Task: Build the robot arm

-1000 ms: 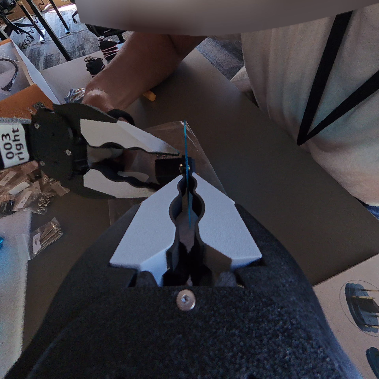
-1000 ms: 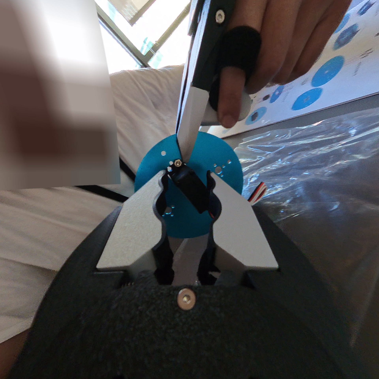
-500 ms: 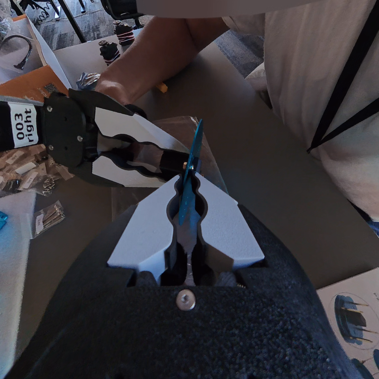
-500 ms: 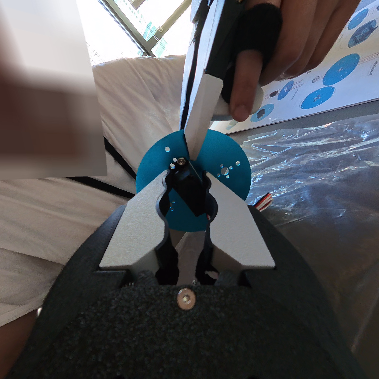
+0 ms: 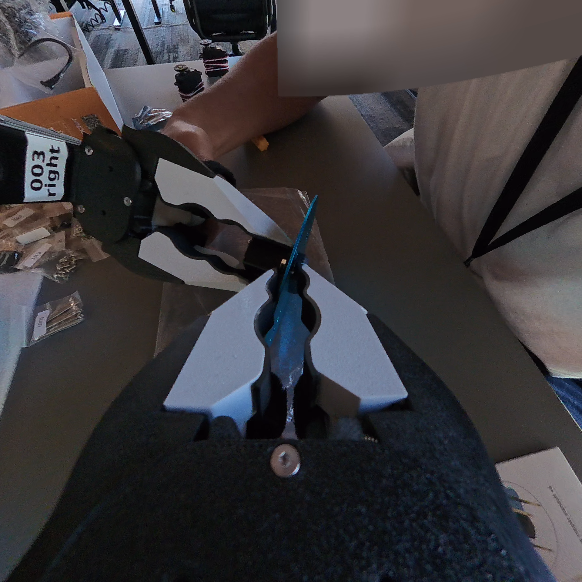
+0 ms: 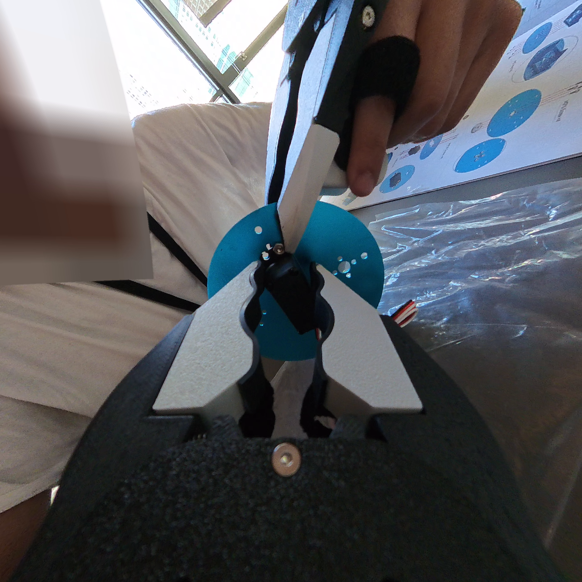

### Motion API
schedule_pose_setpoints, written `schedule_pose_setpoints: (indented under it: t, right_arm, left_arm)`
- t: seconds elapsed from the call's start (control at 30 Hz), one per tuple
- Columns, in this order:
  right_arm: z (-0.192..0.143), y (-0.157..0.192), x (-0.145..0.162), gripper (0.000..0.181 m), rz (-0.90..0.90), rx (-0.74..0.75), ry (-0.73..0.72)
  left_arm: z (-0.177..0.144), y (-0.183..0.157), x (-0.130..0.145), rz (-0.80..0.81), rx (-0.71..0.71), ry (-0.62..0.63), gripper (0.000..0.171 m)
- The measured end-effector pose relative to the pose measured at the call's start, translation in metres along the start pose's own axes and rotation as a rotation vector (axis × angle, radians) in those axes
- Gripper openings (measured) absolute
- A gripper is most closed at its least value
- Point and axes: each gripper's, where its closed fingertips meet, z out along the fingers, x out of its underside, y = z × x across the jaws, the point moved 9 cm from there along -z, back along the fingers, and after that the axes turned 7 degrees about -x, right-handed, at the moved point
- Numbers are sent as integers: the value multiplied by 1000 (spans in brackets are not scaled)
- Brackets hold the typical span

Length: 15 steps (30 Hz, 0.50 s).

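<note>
- The left gripper [image 5: 288,277] is clamped edge-on onto a thin blue disc [image 5: 304,233]. From the left wrist view the disc is just a tilted blue sliver running down between the two white fingers and sticking out past the tips.
- The right gripper [image 6: 288,267] is closed around a small black servo [image 6: 291,296], which sits slanted between its fingers. The servo's front end is right up against the flat face of the blue disc, next to a little silver screw [image 6: 277,248] near the disc's middle.
- In the right wrist view the disc is face-on, round, with several small holes in it. The other gripper's white fingers come down from above and pinch it at about the centre, with a person's hand [image 6: 434,78] on that tool, a black band around one finger.
- Red, white and black wires [image 6: 406,313] poke out to the right of the servo.
- Both grippers and their parts are held up above a grey table [image 5: 393,252], over a crinkly clear plastic bag [image 6: 472,267].
- Other stuff around: small bags of screws [image 5: 56,318] on the left of the table, an orange box [image 5: 59,110] behind them, and a printed sheet with blue circles [image 6: 504,126] at the far right.
</note>
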Motion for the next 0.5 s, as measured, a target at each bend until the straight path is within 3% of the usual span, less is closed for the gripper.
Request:
schedule_pose_setpoints:
  t: [0.2,0.4,0.5]
  right_arm:
    - [-2,0,0,27,-5,5,6]
    - [5,2,0,26,-43,21,24]
    - [10,3,0,27,-52,15,46]
  left_arm:
    - [0,2,2,-18,-26,-14,11]
    - [-2,-5,2,-56,18,60,8]
    - [-1,-13,1,9,18,75,5]
